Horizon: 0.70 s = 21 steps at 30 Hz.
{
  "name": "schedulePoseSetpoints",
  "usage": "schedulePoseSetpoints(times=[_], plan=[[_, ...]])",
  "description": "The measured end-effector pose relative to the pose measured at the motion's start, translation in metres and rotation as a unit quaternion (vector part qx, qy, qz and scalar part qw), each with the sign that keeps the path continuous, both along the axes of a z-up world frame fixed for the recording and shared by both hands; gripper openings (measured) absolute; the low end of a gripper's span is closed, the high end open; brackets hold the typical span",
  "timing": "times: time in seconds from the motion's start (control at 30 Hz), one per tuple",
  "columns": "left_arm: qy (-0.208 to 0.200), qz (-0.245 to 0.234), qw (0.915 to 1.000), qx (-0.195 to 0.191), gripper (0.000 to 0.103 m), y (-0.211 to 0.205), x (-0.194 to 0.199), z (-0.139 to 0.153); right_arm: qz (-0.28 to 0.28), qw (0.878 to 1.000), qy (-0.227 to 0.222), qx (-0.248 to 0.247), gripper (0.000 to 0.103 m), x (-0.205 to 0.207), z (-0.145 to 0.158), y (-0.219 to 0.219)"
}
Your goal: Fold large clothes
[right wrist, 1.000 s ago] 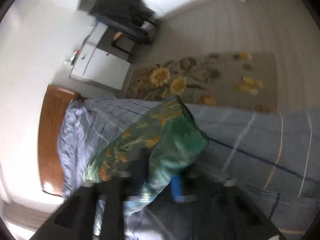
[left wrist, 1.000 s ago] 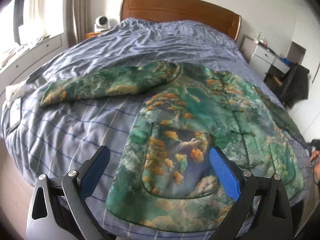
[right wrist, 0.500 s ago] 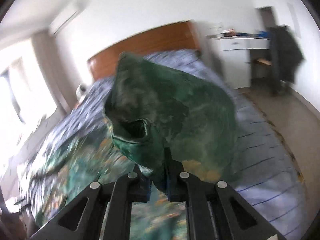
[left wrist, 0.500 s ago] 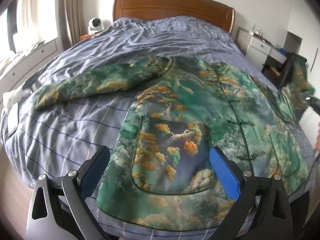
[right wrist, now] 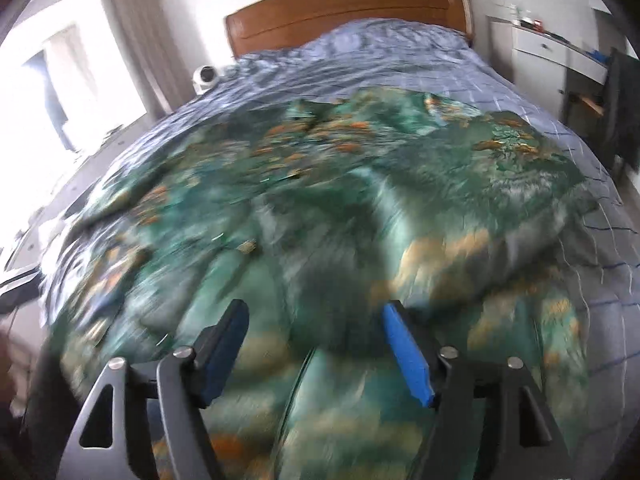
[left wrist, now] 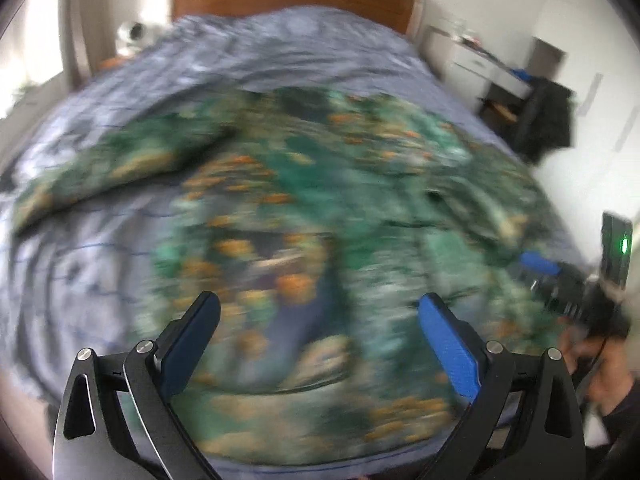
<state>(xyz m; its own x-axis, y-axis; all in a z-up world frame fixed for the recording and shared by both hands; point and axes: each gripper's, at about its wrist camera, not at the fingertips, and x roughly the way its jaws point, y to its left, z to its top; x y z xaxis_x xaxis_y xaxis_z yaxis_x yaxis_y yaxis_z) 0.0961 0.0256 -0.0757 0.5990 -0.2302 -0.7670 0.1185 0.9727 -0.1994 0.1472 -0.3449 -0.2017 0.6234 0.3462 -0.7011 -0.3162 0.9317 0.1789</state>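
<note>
Both wrist views angled down, close over the same jacket (left wrist: 320, 208), facing headboard (right wrist: 344, 8).

Motion blur smears your green, orange-patterned jacket (left wrist: 304, 208) in both views; its buttons and pockets are unreadable, and its near hem is cut off below.

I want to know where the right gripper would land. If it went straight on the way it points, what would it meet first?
Most likely the green patterned jacket spread on the bed; blur leaves depth unclear.
</note>
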Motion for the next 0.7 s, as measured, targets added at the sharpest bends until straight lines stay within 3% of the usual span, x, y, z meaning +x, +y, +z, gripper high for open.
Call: schedulePoseSetpoints(times=[0.1,0.17,0.27,0.37,0.47,0.53,0.6,0.7], plan=[[0.053,-0.075,0.9926,-0.080,0.100,-0.036,0.031,-0.005,0.006,1.000,-0.022,-0.006,0.072,-0.035,0.015,-0.012],[0.107,-0.127,0.9759,-0.142,0.100,-0.072,0.058,-0.017,-0.004,0.999,-0.032,-0.006,0.072,-0.053,0.023,-0.020],[0.171,-0.168,0.9572,-0.162,0.099,-0.121,0.093,-0.043,-0.025,0.999,-0.038,0.010,0.072,-0.072,0.030,-0.034],[0.216,-0.127,0.9500,-0.186,0.099,-0.148,0.128,-0.072,-0.039,0.998,-0.043,0.027,0.072,-0.084,0.038,-0.042],[0.229,-0.090,0.9463,-0.209,0.098,-0.157,0.143,-0.083,-0.046,0.997,-0.056,0.034,0.072,-0.097,0.044,-0.046],[0.220,-0.090,0.9511,-0.197,0.090,-0.168,0.145,-0.079,-0.045,0.996,-0.063,0.037,0.072,-0.105,0.047,-0.048],[0.219,-0.099,0.9538,-0.180,0.060,-0.179,0.142,-0.076,-0.044,0.996,-0.067,0.036,0.072,-0.109,0.048,-0.050],[0.227,-0.100,0.9546,-0.164,0.041,-0.187,0.139,-0.077,-0.048,0.996,-0.066,0.032,0.072,-0.110,0.044,-0.052]])
